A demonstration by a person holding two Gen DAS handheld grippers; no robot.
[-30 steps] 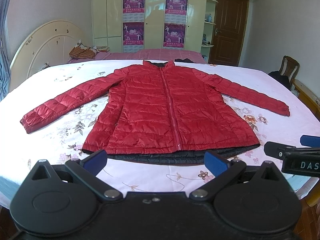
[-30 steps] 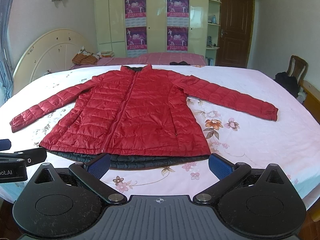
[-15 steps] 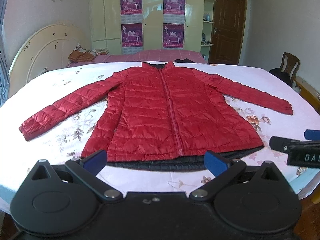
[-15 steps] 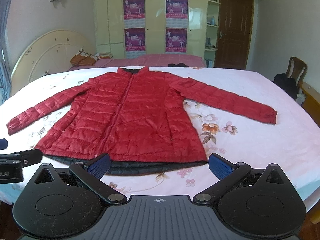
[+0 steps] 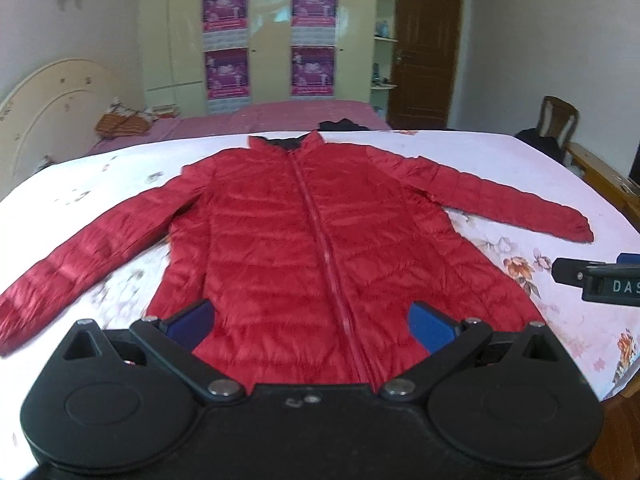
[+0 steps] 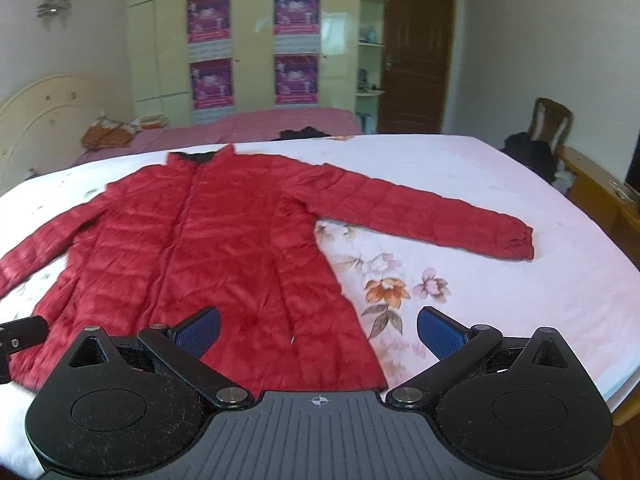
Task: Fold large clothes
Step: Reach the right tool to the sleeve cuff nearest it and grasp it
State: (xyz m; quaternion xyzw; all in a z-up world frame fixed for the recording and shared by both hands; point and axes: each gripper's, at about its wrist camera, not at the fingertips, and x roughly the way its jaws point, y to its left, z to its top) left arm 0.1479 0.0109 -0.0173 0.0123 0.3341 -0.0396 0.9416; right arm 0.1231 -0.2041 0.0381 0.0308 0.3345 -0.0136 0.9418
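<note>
Four purple posters (image 5: 226, 8) are seen on pale green wardrobe doors (image 5: 268, 40). A dark brown wooden door (image 6: 416, 52) and a wooden chair (image 6: 552, 120) are seen rightward.

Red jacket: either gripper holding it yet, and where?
No. The left gripper and the right gripper are open above the hem end of the red jacket, which lies flat on the bed.

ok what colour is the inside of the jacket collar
Black lining at the collar of the red jacket, clearest in the left wrist view.
</note>
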